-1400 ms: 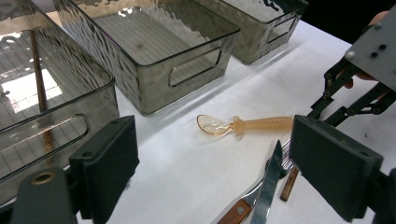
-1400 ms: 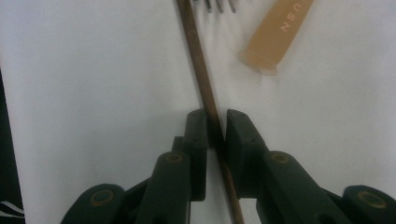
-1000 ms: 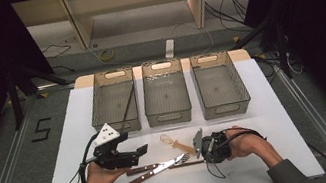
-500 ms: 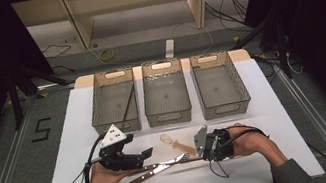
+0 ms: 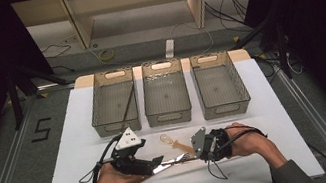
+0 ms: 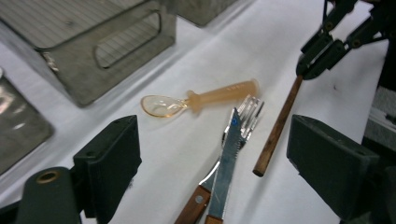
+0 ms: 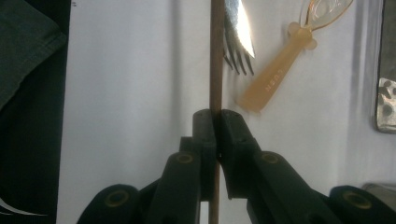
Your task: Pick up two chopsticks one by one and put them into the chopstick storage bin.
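In the left gripper view my left gripper [image 6: 215, 140] stands open, its jaws wide on either side of a wooden-handled knife [image 6: 226, 163] that lies over a fork [image 6: 250, 112]. An amber plastic spoon [image 6: 201, 98] lies just beyond them. My right gripper [image 7: 215, 122] is shut on a thin brown stick [image 7: 216, 56], which slopes down to the white table. From above, the left gripper [image 5: 160, 163] and the right gripper [image 5: 195, 155] face each other over the fork and knife [image 5: 175, 160], with the spoon [image 5: 174, 143] behind.
Three grey mesh bins [image 5: 113, 103] [image 5: 165, 93] [image 5: 218, 84] stand in a row at the back of the white table [image 5: 265, 104]. The left bin holds a dark stick [image 5: 127, 103]. A forearm reaches in from the table's front edge on each side.
My left gripper has slid right until its open jaws flank the knife and fork. The right gripper has lifted slightly, still shut on the stick.
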Action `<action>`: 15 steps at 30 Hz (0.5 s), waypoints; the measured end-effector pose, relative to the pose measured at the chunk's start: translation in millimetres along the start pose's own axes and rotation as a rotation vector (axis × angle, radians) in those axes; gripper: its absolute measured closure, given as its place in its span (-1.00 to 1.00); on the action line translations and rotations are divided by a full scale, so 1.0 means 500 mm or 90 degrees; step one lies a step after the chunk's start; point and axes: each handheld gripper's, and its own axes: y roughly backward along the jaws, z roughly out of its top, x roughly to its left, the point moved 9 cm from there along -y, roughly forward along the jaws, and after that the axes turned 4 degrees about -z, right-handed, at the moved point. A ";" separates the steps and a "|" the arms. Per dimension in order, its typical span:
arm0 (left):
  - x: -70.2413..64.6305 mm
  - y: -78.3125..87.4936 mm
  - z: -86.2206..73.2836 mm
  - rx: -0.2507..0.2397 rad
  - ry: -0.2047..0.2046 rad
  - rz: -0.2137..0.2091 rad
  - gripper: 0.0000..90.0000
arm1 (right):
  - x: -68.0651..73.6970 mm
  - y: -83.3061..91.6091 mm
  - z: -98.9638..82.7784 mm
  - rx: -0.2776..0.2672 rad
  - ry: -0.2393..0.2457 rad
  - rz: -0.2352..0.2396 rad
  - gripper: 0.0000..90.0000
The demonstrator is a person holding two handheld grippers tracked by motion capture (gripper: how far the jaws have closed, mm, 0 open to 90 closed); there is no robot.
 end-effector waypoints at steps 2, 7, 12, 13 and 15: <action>-0.011 -0.008 0.000 0.014 -0.015 -0.010 -0.59 | 0.001 0.003 0.004 0.002 0.003 -0.004 0.90; -0.038 -0.030 -0.005 0.060 -0.047 -0.040 -0.49 | 0.005 0.005 0.011 0.005 0.018 -0.005 0.90; -0.059 -0.049 -0.009 0.101 -0.090 -0.049 -0.31 | 0.007 0.005 0.019 0.004 0.032 -0.010 0.90; -0.062 -0.052 -0.009 0.110 -0.096 -0.054 -0.26 | 0.009 0.006 0.021 0.007 0.033 -0.011 0.90; -0.065 -0.057 -0.010 0.129 -0.113 -0.060 -0.17 | 0.011 0.006 0.026 0.003 0.040 -0.013 0.90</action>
